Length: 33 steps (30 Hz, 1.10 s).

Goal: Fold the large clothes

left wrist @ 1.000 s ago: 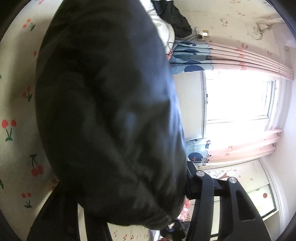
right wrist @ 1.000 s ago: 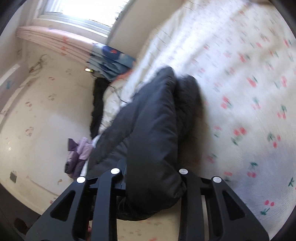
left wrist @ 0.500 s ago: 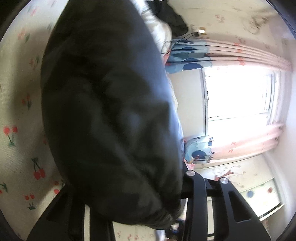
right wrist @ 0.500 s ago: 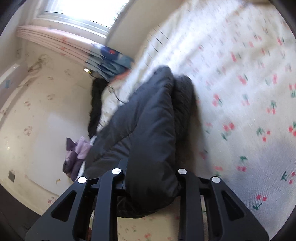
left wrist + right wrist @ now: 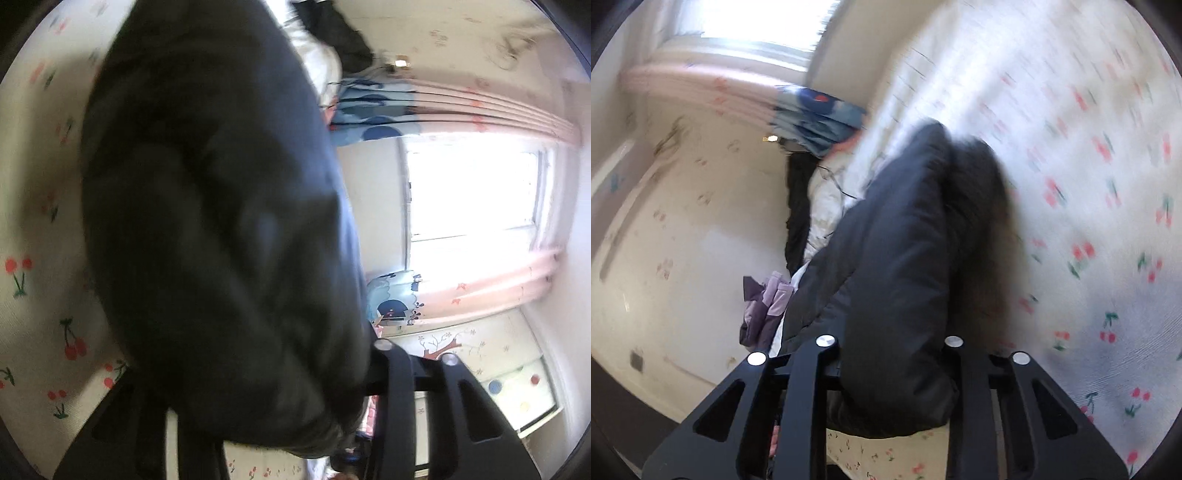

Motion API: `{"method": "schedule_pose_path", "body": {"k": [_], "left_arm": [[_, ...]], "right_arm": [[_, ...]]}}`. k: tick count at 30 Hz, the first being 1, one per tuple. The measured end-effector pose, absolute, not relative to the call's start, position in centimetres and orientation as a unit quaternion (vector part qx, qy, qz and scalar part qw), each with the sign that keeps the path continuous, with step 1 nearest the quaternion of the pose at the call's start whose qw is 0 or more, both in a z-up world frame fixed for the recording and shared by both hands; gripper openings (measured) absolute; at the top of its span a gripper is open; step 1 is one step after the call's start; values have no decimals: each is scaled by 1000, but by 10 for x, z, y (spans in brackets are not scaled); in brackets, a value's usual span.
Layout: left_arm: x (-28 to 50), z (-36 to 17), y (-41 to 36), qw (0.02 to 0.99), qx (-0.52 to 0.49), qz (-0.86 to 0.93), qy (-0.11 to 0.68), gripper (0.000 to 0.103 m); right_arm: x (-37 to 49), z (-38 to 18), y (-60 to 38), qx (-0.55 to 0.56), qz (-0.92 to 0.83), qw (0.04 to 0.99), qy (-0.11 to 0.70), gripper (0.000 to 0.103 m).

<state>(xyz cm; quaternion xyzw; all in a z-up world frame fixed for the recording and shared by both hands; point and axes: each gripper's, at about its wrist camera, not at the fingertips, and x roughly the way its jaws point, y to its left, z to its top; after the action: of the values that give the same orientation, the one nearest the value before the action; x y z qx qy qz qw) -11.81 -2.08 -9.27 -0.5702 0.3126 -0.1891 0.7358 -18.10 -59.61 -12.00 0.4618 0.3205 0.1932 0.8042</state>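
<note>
Right wrist: cherry-print bedsheet [image 5: 1089,184], bright window [image 5: 750,18].

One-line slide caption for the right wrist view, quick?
Right tool clamped on a bunched black padded jacket, over the cherry-print bedsheet.

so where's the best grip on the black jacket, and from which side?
Grip the jacket at its near rolled edge, coming in level from the bedside, as both grippers do now. The puffy bulk bunches into a thick ridge there, filling the right gripper and left gripper; the far end lies slack on the bedsheet.
</note>
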Motion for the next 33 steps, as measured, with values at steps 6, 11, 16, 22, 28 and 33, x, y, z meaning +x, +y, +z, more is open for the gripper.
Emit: {"method": "schedule_pose_path", "body": {"k": [6,11,16,22,28,33], "left_arm": [[-110,-103,-30,715,-574,-194,349,39],[-117,-127,-12,651,-654,-152,355,65],[-96,-116,-21,677,-617,-141,375,66],[-96,-106,-34,707,-587,-150,365,66],[-121,-117,-31,689,-610,-130,370,67],[-142,-126,-17,661,-647,-127,358,67]], "right_arm": [[-186,-130,-598,435,169,812,351,20],[-214,-163,-627,513,164,771,341,36],[-240,-109,-666,474,109,831,269,39],[-141,-34,-584,301,148,890,309,67],[-46,-109,-481,154,124,874,443,73],[-65,-72,-486,173,113,890,406,73]]}}
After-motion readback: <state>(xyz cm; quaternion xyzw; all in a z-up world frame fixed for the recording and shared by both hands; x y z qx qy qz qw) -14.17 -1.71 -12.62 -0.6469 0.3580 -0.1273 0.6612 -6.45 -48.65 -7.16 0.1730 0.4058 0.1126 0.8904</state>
